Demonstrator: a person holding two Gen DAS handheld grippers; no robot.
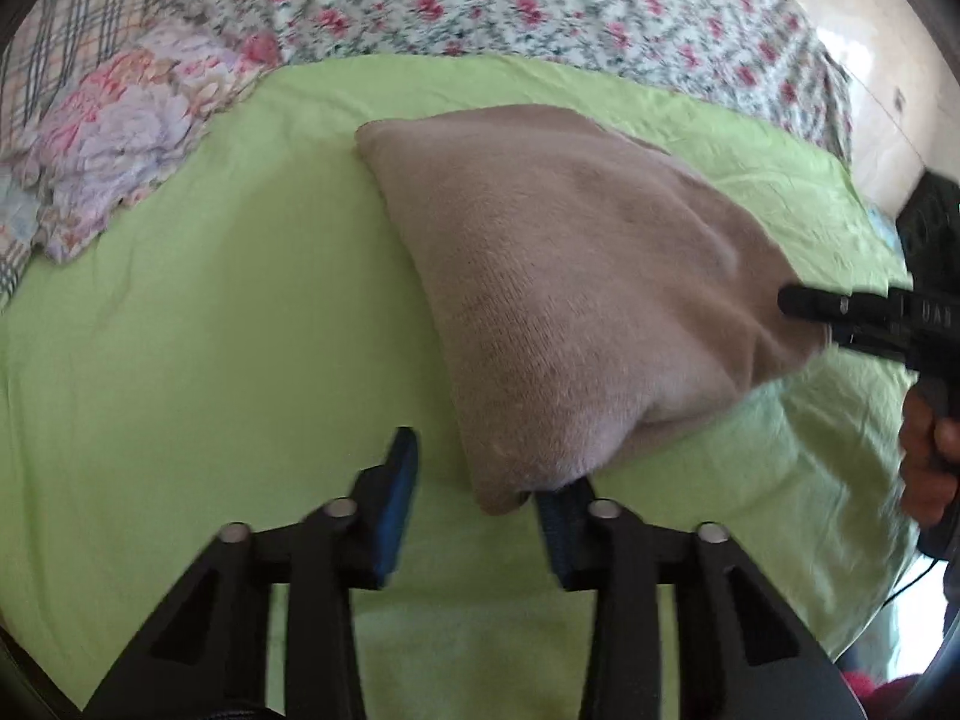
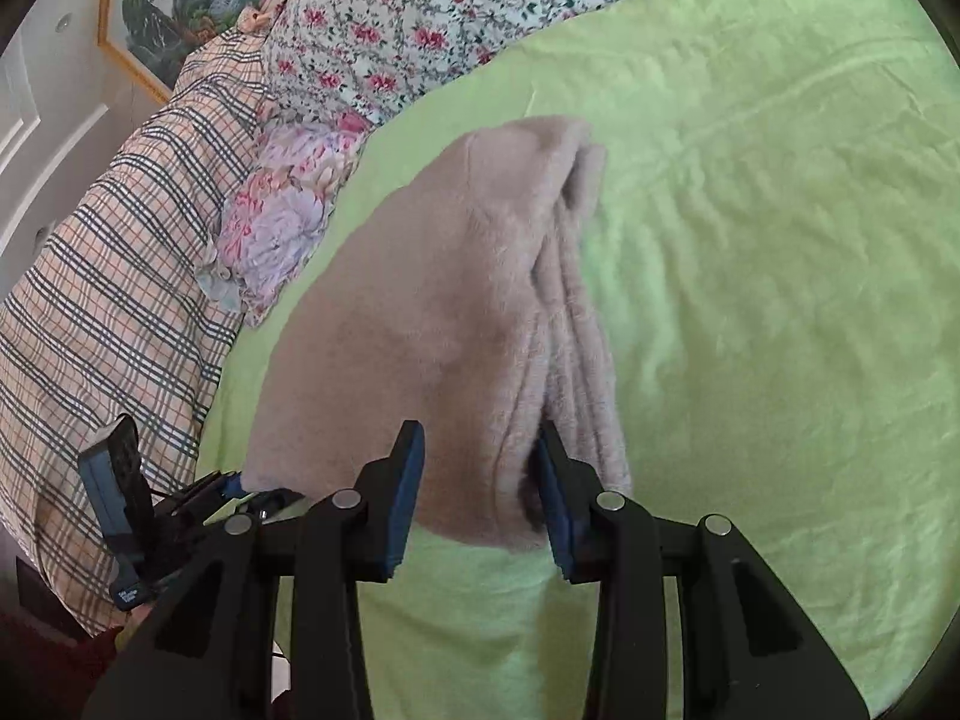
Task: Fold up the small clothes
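Note:
A folded beige knit garment [image 1: 576, 276] lies on the green sheet [image 1: 198, 324]. My left gripper [image 1: 480, 480] is open, its fingers apart at the garment's near corner, which rests over the right finger. The right gripper [image 1: 864, 318] shows at the garment's right edge. In the right wrist view the garment [image 2: 432, 312] lies in stacked folds, its near end between the fingers of my right gripper [image 2: 480, 468], which stands open around it. The left gripper [image 2: 132, 516] shows at the lower left there.
A floral quilt [image 1: 540, 6] and a plaid blanket [image 2: 108, 276] lie behind the sheet, with a folded flowered cloth [image 1: 126, 144] at its edge. A framed picture [image 2: 180, 0] hangs on the wall. A hand [image 1: 927, 468] holds the right gripper.

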